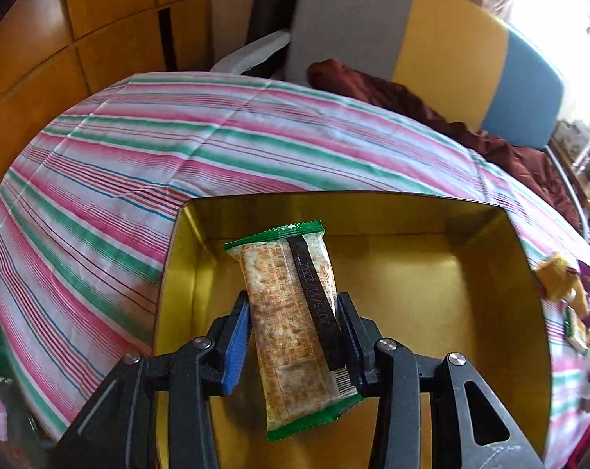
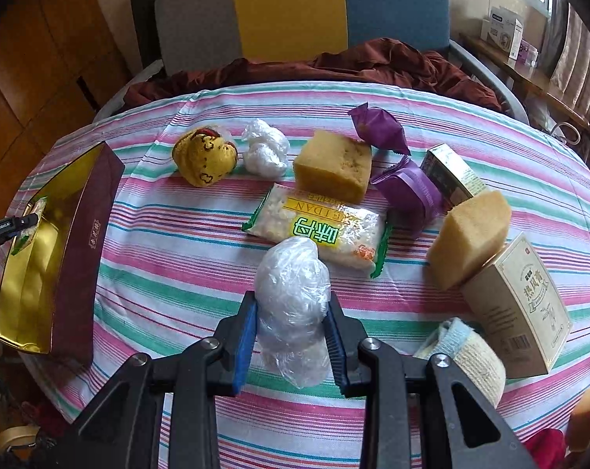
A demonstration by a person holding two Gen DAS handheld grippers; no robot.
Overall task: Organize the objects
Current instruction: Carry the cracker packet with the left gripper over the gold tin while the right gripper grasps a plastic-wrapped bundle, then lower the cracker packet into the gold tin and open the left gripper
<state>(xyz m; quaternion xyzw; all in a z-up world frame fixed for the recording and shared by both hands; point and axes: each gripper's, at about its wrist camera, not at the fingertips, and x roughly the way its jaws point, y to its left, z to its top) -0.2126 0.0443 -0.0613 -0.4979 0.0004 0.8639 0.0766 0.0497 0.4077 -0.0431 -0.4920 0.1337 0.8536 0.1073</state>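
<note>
The left gripper point(image 1: 295, 336) pinches a green-edged snack packet point(image 1: 293, 312) between its fingers, holding it over the gold-lined box point(image 1: 529, 312), which otherwise looks empty. The right gripper point(image 2: 291, 336) has its fingers pressed on a crinkled clear plastic bundle point(image 2: 293, 293) above the striped tabletop point(image 2: 169, 273). The sorting seems barely begun — sponge blocks point(image 2: 334, 164), purple wrapped sweets point(image 2: 408, 191), a rice-snack bag point(image 2: 318, 226) and cartons point(image 2: 517, 305) lie scattered well apart from the box.

A green-edged cracker packet point(image 1: 291, 324) hangs lengthwise over the open gold-lined box point(image 1: 373, 211), clamped in the left hand-held gripper point(image 1: 295, 336). A crumpled clear plastic bundle point(image 2: 293, 305) is pinched upright in the right hand-held gripper point(image 2: 291, 336) above the striped worktop point(image 2: 169, 273).
</note>
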